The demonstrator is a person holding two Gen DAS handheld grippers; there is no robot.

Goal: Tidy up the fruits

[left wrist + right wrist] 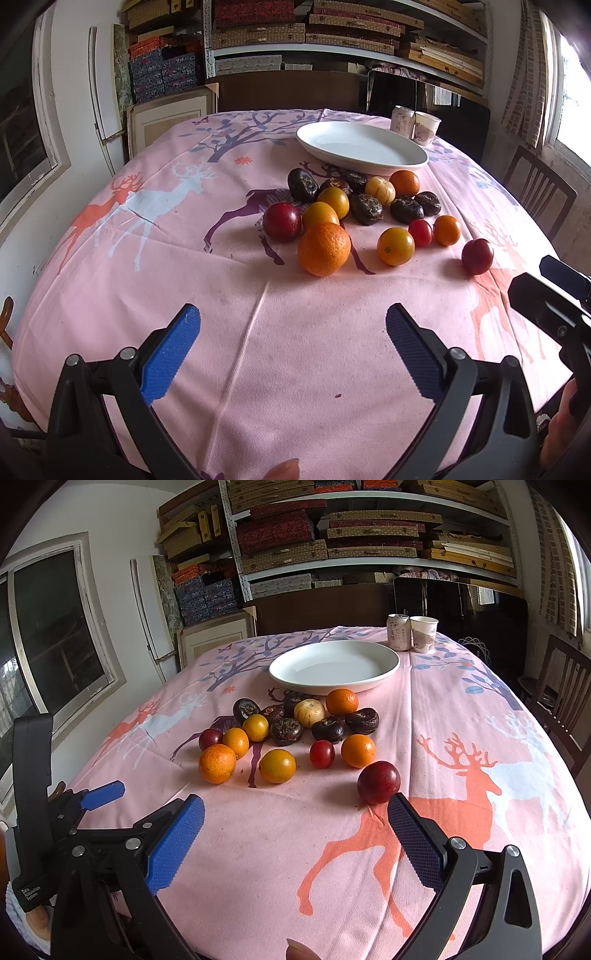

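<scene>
A loose cluster of small fruits lies on a table ahead of both tongs, none of it held. Nearest the left tongs [293, 350] is a large dimpled orange [324, 248], touching a dark red plum [282, 221] on its left. Right of the orange sit a smooth yellow-orange citrus [395, 246], a small red fruit [420, 232] and a smaller orange [447, 230]. Behind them are several wrinkled, dark brown fruits [366, 208] and one pale, striped yellow one [380, 191]. A second dark red plum [378, 782] lies apart from the rest, just beyond the tip of the right finger of the right tongs [295, 843]. Both tongs are spread wide over bare cloth, pinching nothing.

Beyond the fruit, farther from the tongs, stands an oval white plate [334, 668]. Behind its right end are a pale drinks can [399, 632] with printing too small to read and a paper cup [423, 634], touching. Seen from the right tongs, the body of the left one carries a label reading "Data Acquisition System".

The table wears a pink cloth [236, 295] printed with orange, white and purple deer and a purple tree. Behind it are metal shelves [369, 528] stacked with flat patterned boxes, windows to either side, and a dark wooden chair [565, 698] at right.
</scene>
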